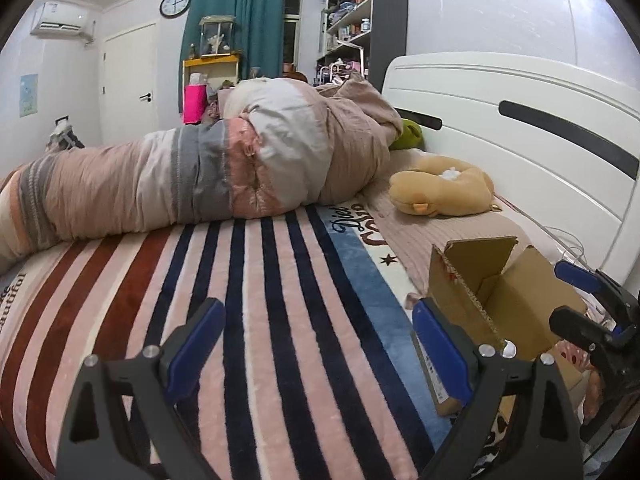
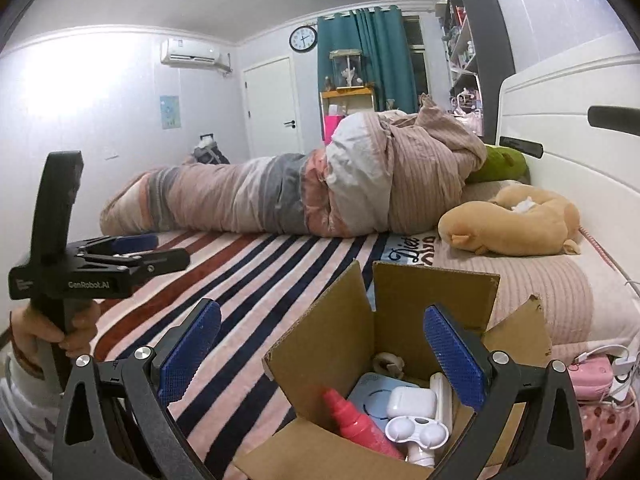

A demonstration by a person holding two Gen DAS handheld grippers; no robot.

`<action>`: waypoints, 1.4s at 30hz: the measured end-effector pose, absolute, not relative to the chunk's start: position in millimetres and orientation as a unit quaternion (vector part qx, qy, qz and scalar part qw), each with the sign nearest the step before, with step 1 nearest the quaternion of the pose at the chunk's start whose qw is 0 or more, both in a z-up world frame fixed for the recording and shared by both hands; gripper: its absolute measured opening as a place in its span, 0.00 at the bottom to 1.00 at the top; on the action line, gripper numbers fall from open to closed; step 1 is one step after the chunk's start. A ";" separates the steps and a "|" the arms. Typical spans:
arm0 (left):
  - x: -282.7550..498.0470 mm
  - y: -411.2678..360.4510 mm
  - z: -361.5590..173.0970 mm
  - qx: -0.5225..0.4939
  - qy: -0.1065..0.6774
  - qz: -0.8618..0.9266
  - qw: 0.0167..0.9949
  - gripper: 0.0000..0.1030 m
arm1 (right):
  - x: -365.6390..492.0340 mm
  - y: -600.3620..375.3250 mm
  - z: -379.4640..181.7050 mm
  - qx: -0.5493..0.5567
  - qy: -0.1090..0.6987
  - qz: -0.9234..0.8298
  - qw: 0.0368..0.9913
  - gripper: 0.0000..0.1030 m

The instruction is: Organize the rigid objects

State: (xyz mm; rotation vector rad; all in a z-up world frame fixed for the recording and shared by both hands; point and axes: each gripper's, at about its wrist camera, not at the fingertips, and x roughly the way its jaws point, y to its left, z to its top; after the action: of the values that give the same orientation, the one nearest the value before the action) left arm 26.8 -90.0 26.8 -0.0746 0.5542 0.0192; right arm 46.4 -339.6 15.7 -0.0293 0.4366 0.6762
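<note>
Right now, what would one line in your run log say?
left gripper: open, empty, over striped blanket | right gripper: open, empty, above cardboard box | box holds pink bottle, earbud case

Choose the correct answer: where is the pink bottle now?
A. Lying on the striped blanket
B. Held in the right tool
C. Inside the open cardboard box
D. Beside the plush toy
C: the pink bottle lies inside the open cardboard box next to a white earbud case, and the right tool above it is open and holds nothing.
</note>
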 end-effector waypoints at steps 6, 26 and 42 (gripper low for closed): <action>24.2 -89.2 29.4 -0.035 0.267 0.017 0.963 0.91 | 49.1 -336.8 16.5 -0.015 0.211 0.331 0.920 0.99; 21.7 -92.4 33.2 -0.026 0.261 0.025 0.965 0.91 | 51.7 -337.3 18.9 -0.017 0.209 0.333 0.919 0.99; 21.7 -93.4 34.2 -0.025 0.259 0.026 0.965 0.91 | 53.0 -339.5 20.8 -0.017 0.208 0.335 0.919 0.99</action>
State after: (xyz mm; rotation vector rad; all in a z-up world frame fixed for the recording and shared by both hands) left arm 21.7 -93.4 34.2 -0.0510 0.5239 0.0532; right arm 53.0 -339.5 20.8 -0.0342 0.4268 0.6882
